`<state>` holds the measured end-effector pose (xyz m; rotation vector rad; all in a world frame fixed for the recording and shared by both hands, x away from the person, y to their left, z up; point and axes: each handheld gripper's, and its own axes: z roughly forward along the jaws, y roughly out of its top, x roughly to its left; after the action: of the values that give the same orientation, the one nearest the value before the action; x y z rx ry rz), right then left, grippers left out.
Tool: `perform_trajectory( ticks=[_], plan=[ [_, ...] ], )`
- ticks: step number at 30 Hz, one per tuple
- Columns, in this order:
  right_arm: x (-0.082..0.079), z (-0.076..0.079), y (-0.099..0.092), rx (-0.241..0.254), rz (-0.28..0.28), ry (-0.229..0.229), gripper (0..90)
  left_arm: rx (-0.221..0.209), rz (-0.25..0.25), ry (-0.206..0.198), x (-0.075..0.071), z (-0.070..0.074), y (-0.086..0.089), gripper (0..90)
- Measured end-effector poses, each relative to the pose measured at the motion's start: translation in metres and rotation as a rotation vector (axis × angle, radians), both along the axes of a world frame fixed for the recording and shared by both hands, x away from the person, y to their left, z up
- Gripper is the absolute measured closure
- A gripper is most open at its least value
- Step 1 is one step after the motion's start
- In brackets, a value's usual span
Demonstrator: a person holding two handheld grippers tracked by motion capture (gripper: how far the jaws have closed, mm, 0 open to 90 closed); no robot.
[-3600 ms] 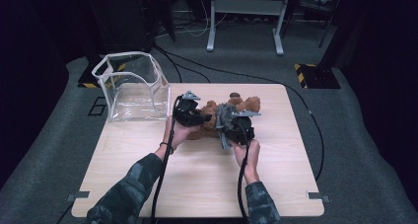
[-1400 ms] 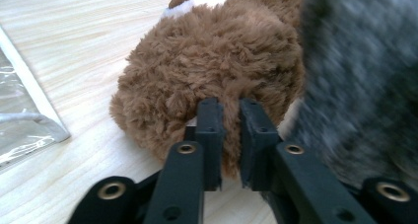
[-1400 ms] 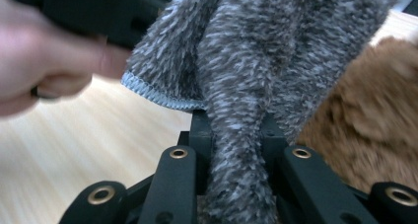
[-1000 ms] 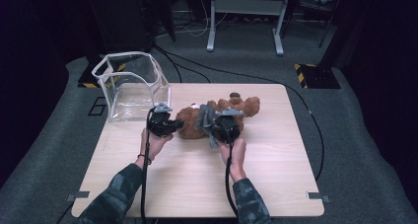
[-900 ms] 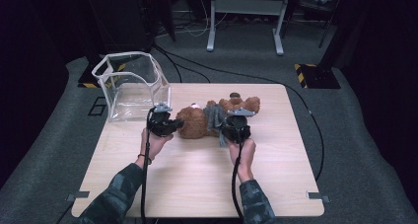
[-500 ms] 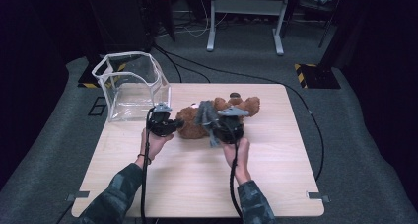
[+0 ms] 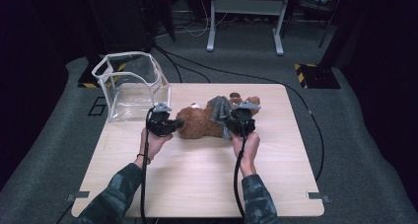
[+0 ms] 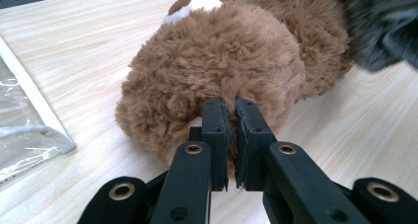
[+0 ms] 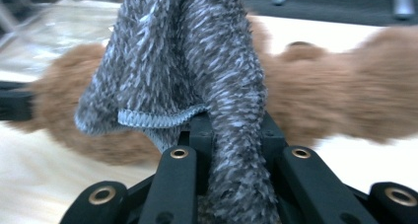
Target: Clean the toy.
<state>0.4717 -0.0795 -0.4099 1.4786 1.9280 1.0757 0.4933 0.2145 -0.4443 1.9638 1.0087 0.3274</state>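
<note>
High view | teddy bear [image 7: 199,123] mid-table [image 7: 197,184] | clear bin [image 7: 130,86] at left edge

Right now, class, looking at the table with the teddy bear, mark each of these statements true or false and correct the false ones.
1. The left hand-held gripper pinches the brown teddy bear. True.
2. The right hand-held gripper holds nothing. False: it grips a grey cloth.
3. The clear plastic bag stands at the table's far left. True.
4. The bear lies inside the bag. False: it lies on the table beside it.
</note>
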Motion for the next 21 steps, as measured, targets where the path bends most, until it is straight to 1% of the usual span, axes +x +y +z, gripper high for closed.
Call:
perform_trajectory(
  ticks=[1,4,5,6,8,9,10,11,12,13,14,15,16,17,18,19,20,21],
  plan=[
    [-0.002,0.002,-0.005,-0.011,-0.022,-0.007,76.0,0.000,0.001,0.000,0.000,0.000,0.000,84.1],
    [-0.005,0.003,-0.007,-0.013,-0.017,-0.016,76.0,0.006,0.000,0.004,0.000,0.001,0.000,84.1],
    [-0.013,0.003,-0.002,-0.001,0.031,-0.035,76.0,-0.001,0.000,0.011,0.001,0.001,0.000,84.1],
    [-0.013,0.003,-0.002,-0.001,0.031,-0.035,76.0,-0.001,0.000,0.011,0.001,0.001,0.000,84.0],
    [-0.022,0.002,0.011,0.007,0.108,-0.037,76.1,-0.010,-0.002,0.022,0.003,0.002,0.001,84.0],
    [-0.030,-0.004,0.029,-0.014,0.203,-0.022,76.1,-0.011,-0.002,0.021,0.003,0.002,0.001,84.0],
    [-0.030,-0.004,0.029,-0.014,0.203,-0.022,76.1,-0.011,-0.001,0.021,0.004,0.002,0.001,84.0],
    [-0.035,-0.015,0.048,-0.027,0.287,0.006,76.1,-0.014,0.000,0.024,0.004,0.002,0.001,84.1],
    [-0.036,-0.020,0.057,-0.029,0.306,0.030,76.1,-0.014,0.000,0.024,0.004,0.002,0.001,84.0],
    [-0.035,-0.026,0.065,-0.042,0.338,0.041,76.1,-0.015,0.001,0.026,0.004,0.002,0.001,84.0],
    [-0.035,-0.026,0.065,-0.042,0.338,0.041,76.1,-0.016,0.001,0.026,0.005,0.002,0.001,84.0],
    [-0.033,-0.030,0.072,-0.047,0.373,0.051,76.1,-0.016,0.001,0.026,0.005,0.002,0.001,84.0],
    [-0.032,-0.034,0.079,-0.054,0.388,0.064,76.1,-0.018,0.002,0.028,0.005,0.002,0.001,84.1],
    [-0.026,-0.042,0.091,-0.064,0.433,0.088,76.0,-0.019,0.004,0.028,0.005,0.002,0.001,84.0],
    [-0.026,-0.042,0.091,-0.064,0.433,0.088,76.0,-0.019,0.004,0.028,0.005,0.002,0.001,84.1],
    [-0.023,-0.045,0.097,-0.079,0.434,0.088,76.0,-0.019,0.004,0.029,0.005,0.002,0.001,84.1],
    [-0.016,-0.052,0.105,-0.067,0.426,0.147,76.0,-0.018,0.003,0.030,0.005,0.001,0.001,84.0],
    [-0.013,-0.055,0.106,-0.081,0.414,0.162,76.0,-0.017,0.003,0.031,0.006,0.001,0.001,84.1]
  ],
)
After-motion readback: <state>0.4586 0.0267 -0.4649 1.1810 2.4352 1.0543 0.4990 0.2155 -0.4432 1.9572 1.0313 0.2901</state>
